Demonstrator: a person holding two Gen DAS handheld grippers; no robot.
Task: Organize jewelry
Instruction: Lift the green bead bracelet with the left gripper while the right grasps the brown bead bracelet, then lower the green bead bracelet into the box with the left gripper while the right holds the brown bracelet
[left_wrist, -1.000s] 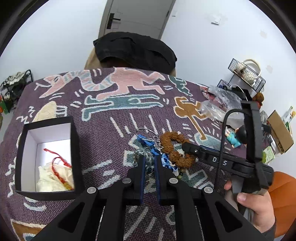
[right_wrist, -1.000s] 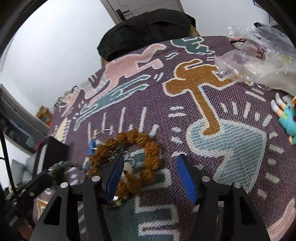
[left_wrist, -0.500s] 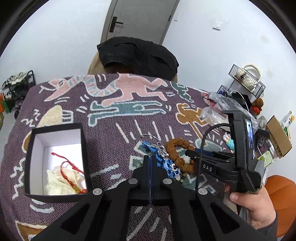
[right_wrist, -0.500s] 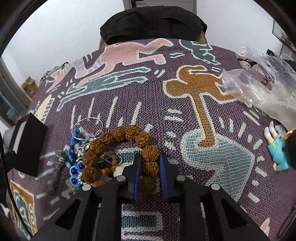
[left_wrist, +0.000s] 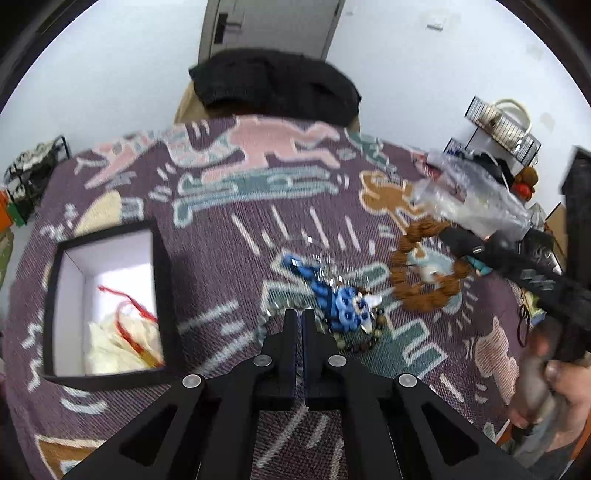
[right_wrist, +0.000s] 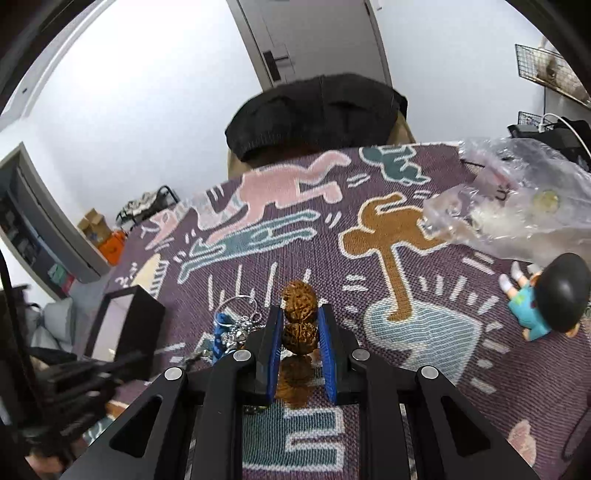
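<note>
My right gripper is shut on a brown bracelet of large knobbly beads, two beads caught between its blue pads. In the left wrist view the bracelet hangs as a loop from the right gripper, off the patterned cloth. My left gripper is shut, its tips down at a heap of jewelry: blue beads, a silver ring, dark beads. Whether it pinches anything is hidden. A black box with a white inside holds a red cord and cream cloth at left.
A crumpled clear plastic bag and a small figurine lie at the right of the cloth. A black garment drapes a chair at the far edge. A person's hand grips the right tool. Wire baskets stand far right.
The right gripper closed on the brown bracelet and lifted it off the cloth, up and to the right. The left gripper's fingers closed over the jewelry heap.
</note>
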